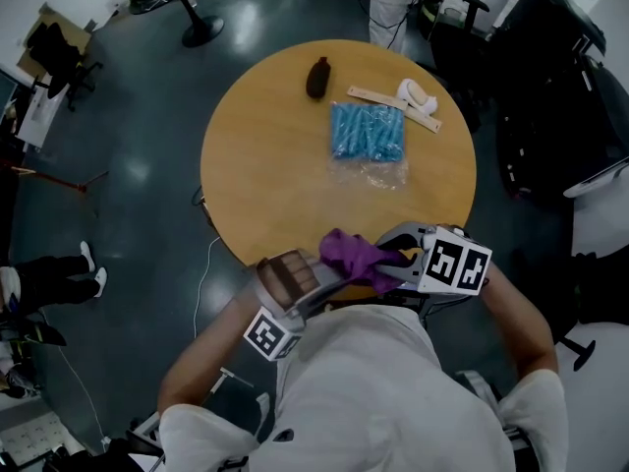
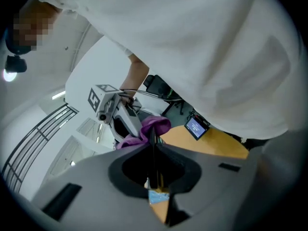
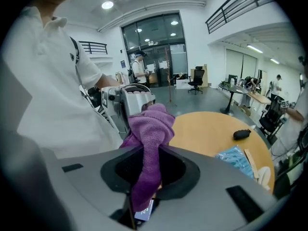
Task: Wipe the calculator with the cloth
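Over the near edge of the tabletop [image 1: 285, 165], the left gripper [image 2: 153, 147] is pinching the calculator [image 1: 293, 275] edge-on, its fingers [image 2: 86, 177] closed on the thin body. The calculator is looking light, stiff and smooth, so it may be pivoting or slipping under a firm push. Holding it by the casing, clear of keys and display, is seeming wisest. To the right, the purple cloth [image 1: 356, 256] is bunching up against its end, soft and limp. The right gripper [image 3: 146, 150] is clamping a gathered fold between its fingers [image 3: 216, 177], leaving loose fabric for wiping.
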